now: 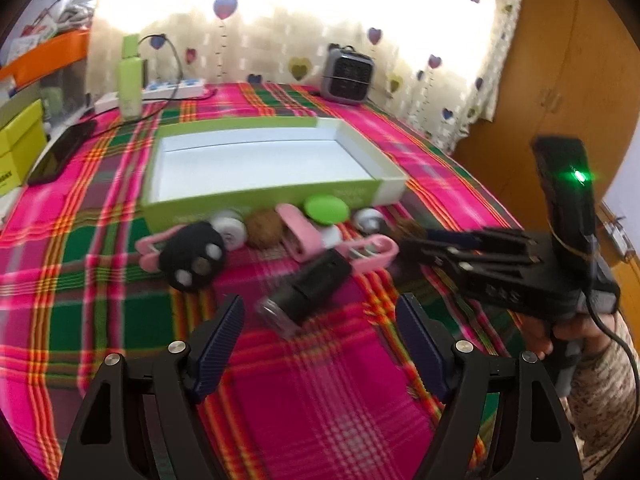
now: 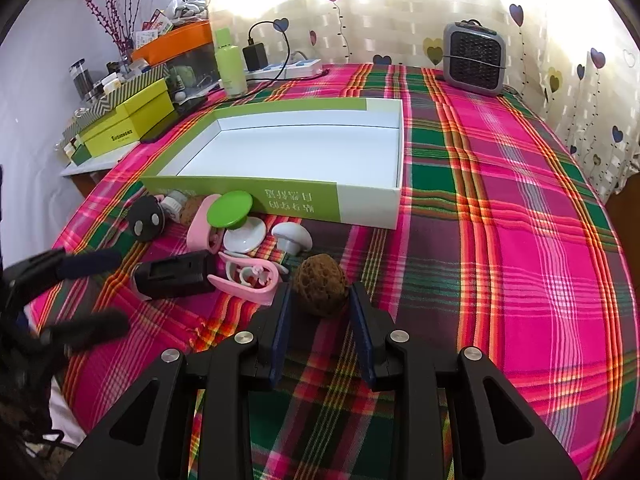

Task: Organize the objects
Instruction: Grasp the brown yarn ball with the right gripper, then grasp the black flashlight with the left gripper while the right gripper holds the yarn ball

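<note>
Gripping step, item one: my right gripper [image 2: 320,300] fingers narrowed around the brown walnut [image 2: 319,281] on the tabletop [image 2: 520,240], seemingly pinching it; next, lift into the empty tray [image 2: 368,200]; left gripper [image 1: 320,328] wide open, holding nothing.

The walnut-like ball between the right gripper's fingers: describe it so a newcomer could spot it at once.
Start at the shallow green-and-white box on the plaid cloth. In front of it lies a clutter of small items; nearest the right gripper, at the cluster's right end, is the brown ball. Its rough, pitted, netted surface sets it apart from the smooth pink clip and white mushroom-shaped knob.
</note>
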### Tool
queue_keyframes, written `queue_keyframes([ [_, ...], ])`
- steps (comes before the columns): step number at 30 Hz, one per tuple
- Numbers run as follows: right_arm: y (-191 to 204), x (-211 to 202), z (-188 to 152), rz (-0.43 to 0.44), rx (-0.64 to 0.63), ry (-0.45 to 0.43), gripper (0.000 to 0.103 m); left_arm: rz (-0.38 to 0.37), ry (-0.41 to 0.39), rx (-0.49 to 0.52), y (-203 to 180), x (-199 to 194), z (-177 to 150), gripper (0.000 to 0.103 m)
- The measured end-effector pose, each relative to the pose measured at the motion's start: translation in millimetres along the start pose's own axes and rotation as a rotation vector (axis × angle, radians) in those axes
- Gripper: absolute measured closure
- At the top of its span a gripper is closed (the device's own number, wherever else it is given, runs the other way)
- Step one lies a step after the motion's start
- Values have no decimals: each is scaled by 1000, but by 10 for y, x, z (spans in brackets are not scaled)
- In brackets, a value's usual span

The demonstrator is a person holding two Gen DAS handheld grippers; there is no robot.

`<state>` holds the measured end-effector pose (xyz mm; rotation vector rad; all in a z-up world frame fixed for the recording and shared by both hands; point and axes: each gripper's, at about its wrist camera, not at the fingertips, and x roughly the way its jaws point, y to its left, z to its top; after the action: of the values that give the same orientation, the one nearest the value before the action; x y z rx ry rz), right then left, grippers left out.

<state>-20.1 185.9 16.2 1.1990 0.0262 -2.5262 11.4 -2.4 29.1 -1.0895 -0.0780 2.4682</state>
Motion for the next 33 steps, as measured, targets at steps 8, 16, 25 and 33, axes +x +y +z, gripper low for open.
queue_keyframes([
  [8,-45,-53,-61,5,18,2,73,36,28,82,12,192,91,25],
  [16,-13,-11,-86,-19,2,9,73,51,57,166,-59,324,93,34],
  [25,-58,9,-48,5,12,6,73,13,84,171,-74,367,105,54],
  [33,-85,52,8,30,8,15,68,-5,96,194,-157,390,87,56],
])
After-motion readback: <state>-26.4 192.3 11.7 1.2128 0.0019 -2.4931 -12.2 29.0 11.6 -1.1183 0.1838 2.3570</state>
